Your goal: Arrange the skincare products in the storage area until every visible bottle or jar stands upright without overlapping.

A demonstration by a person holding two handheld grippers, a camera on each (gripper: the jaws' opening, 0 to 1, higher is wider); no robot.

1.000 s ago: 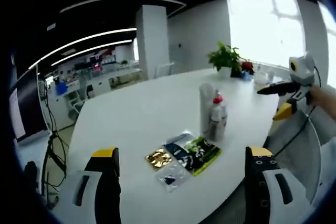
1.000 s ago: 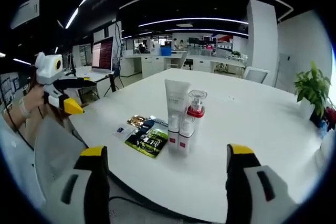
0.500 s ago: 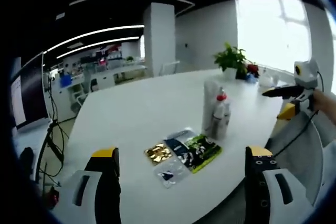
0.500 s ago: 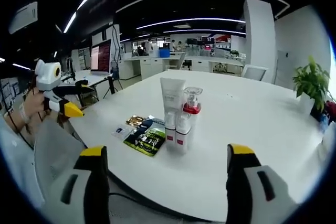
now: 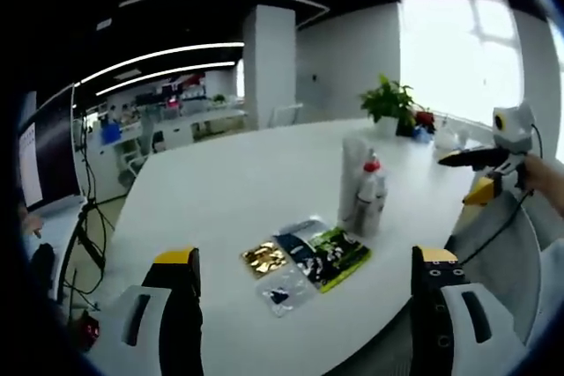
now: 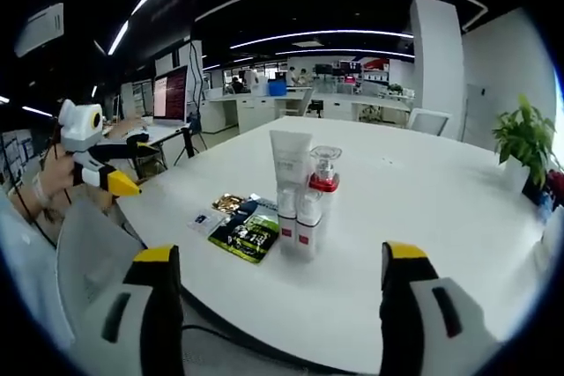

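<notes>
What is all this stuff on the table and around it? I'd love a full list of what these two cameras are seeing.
Table: one, white, rounded, under everything.
Tube: one, white, upright on its cap, mid-table.
Pump bottle: one, clear with a red collar, upright, right beside the tube.
Small bottles: two, white with red bands, upright in front of the tube.
Sachets: several flat packets, gold, dark, green and clear, lying overlapped beside the bottles.
Potted plant: one, green, far table edge.
Chair: one, white, beyond the table.
Monitor: one, lit, on a desk behind.
Left tongs: black with yellow tips, open, empty, off the near table edge.
Right tongs: same colours, open, empty.
</notes>
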